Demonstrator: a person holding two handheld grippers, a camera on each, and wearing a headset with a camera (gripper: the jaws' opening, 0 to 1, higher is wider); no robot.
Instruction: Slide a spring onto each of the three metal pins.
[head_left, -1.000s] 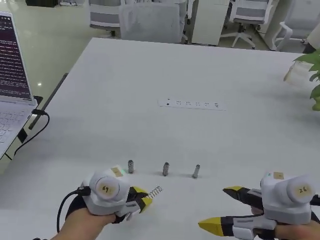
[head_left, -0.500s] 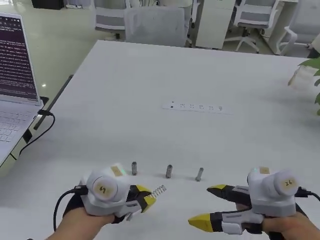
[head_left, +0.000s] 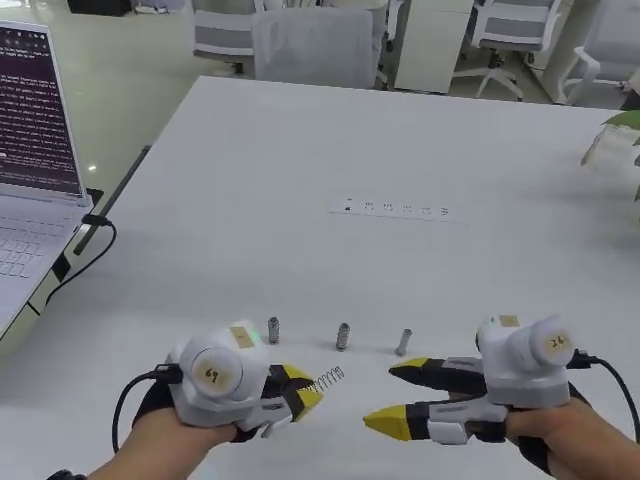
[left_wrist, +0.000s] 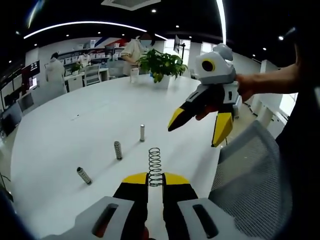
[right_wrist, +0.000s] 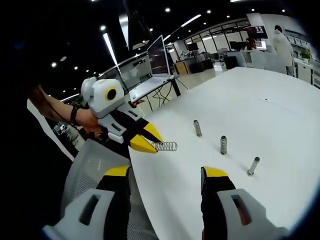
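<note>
In the head view, a white worktop (head_left: 300, 160) is seen, with three upright metal pins in a row near its front edge: the left pin (head_left: 273, 330), the middle pin (head_left: 343, 336) and the right pin (head_left: 403, 342). Fitted springs (head_left: 343, 340) are seen around the left and middle pins; the right pin looks thinner and bare. The left hand-held gripper (head_left: 303, 394) is held just in front of the row, its yellow tips pressed onto one end of a loose spring (head_left: 328, 378), which sticks out towards the pins without touching them. The right hand-held gripper (head_left: 397, 396) is held to the right, jaws spread wide and empty. A laptop (head_left: 30, 150) is seen at the left edge and a power strip (head_left: 395, 210) farther back.

In the left gripper view, the loose spring (left_wrist: 155, 164) is pinched at its lower end between the left hand-held gripper's (left_wrist: 155, 179) tips. Beyond it stand the left pin (left_wrist: 83, 175), the middle pin (left_wrist: 118, 150) and the bare right pin (left_wrist: 142, 132). The right hand-held gripper (left_wrist: 197, 131) is seen above, spread apart, before a plant (left_wrist: 162, 62).

In the right gripper view, the right hand-held gripper's (right_wrist: 166, 172) jaws are seen well apart with nothing between them. The left hand-held gripper (right_wrist: 145, 141) holds the loose spring (right_wrist: 166, 146) sideways, short of the left pin (right_wrist: 197, 128).
</note>
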